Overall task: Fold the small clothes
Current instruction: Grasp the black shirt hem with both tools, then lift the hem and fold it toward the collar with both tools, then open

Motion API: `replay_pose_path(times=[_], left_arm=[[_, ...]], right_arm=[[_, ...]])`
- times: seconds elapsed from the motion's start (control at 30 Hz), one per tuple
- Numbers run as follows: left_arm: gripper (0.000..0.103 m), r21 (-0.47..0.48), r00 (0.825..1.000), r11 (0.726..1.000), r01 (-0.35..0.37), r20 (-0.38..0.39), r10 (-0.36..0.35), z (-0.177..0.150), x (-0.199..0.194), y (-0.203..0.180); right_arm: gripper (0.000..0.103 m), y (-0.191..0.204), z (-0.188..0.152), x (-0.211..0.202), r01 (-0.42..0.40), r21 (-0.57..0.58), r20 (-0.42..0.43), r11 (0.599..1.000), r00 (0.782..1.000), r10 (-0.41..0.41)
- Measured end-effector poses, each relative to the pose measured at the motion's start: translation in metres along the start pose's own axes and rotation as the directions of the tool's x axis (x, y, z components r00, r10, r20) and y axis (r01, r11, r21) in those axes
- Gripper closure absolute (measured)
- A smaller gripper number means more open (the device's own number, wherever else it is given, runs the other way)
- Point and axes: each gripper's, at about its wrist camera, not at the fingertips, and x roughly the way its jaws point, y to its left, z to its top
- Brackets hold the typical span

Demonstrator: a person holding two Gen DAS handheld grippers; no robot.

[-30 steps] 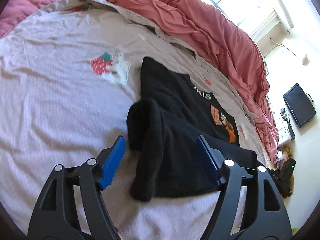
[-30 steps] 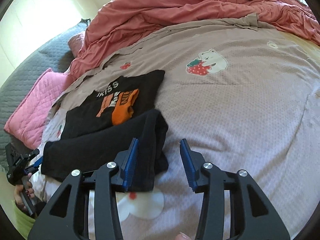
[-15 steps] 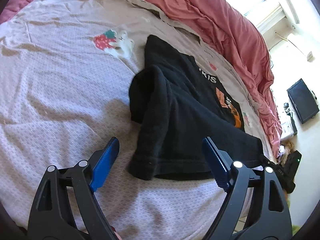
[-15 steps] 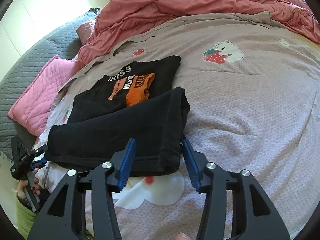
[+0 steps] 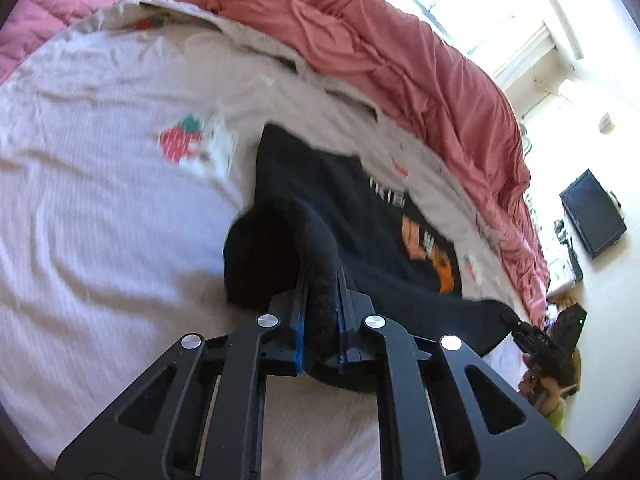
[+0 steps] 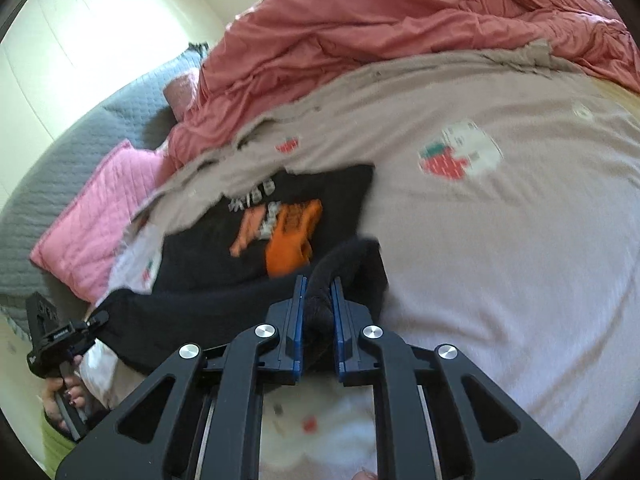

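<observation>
Left wrist view shows the left gripper (image 5: 322,320) at lower centre, its blue pads (image 5: 301,320) closed tight on a thick rolled edge of the black sweatshirt (image 5: 320,192); right wrist view shows the right gripper (image 6: 318,320) likewise pinched onto a bunched black fold, with no gap visible beside the cloth. The garment lies at mid frame on the pale strawberry-print bedsheet (image 5: 100,220), partly folded, its orange and white chest print (image 6: 288,236) facing up just beyond the gripped fold. It looks soft, thick and fleecy, light enough to lift but limp, so it will probably sag and drag between the two holds unless both ends rise together; the doubled hem edge seems the sound place to grip, since a single layer could slip free. In the left wrist view its long axis runs from upper left toward lower right, ending near the bed edge where the other gripper shows. In the right wrist view it stretches from lower left toward upper right. A rumpled red duvet (image 6: 400,20) fills the top of both frames, well apart from the garment.
</observation>
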Motion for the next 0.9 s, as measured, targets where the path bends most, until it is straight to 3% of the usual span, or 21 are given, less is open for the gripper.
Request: replay_pose_path(times=[0.17, 0.43, 0.53, 0.63, 0.67, 0.77, 0.9], left_arm=[[0.098, -0.02, 0.999, 1.0, -0.018, 0.026, 0.019, 0.043, 0.014, 0.0], [0.098, -0.158, 0.998, 0.986, -0.055, 0.008, 0.057, 0.092, 0.069, 0.018], [0.098, -0.209, 0.995, 0.973, -0.098, 0.0, 0.1, 0.1, 0.094, 0.023], [0.098, -0.288, 0.995, 0.953, -0.095, 0.003, 0.1, 0.098, 0.113, 0.034], [0.095, -0.316, 0.995, 0.945, -0.088, 0.007, 0.095, 0.096, 0.116, 0.039], [0.068, -0.379, 0.997, 0.925, -0.011, 0.067, 0.039, 0.09, 0.12, 0.054], [0.062, -0.326, 0.99, 0.945, 0.024, 0.137, 0.022, 0.084, 0.106, 0.063]], right_arm=[[0.093, 0.004, 0.041, 0.028, -0.005, 0.002, 0.03, 1.0, 1.0, 0.005], [0.093, -0.012, 0.076, 0.083, -0.005, 0.1, -0.022, 0.995, 1.0, 0.007], [0.093, -0.021, 0.081, 0.102, 0.054, 0.137, -0.059, 0.989, 0.997, -0.047], [0.093, -0.031, 0.077, 0.118, 0.107, 0.162, -0.095, 0.981, 0.991, -0.093], [0.093, -0.035, 0.075, 0.122, 0.115, 0.173, -0.107, 0.978, 0.989, -0.097], [0.093, -0.045, 0.07, 0.128, 0.109, 0.207, -0.13, 0.972, 0.988, -0.083], [0.09, -0.045, 0.071, 0.121, 0.085, 0.223, -0.112, 0.971, 0.992, -0.061]])
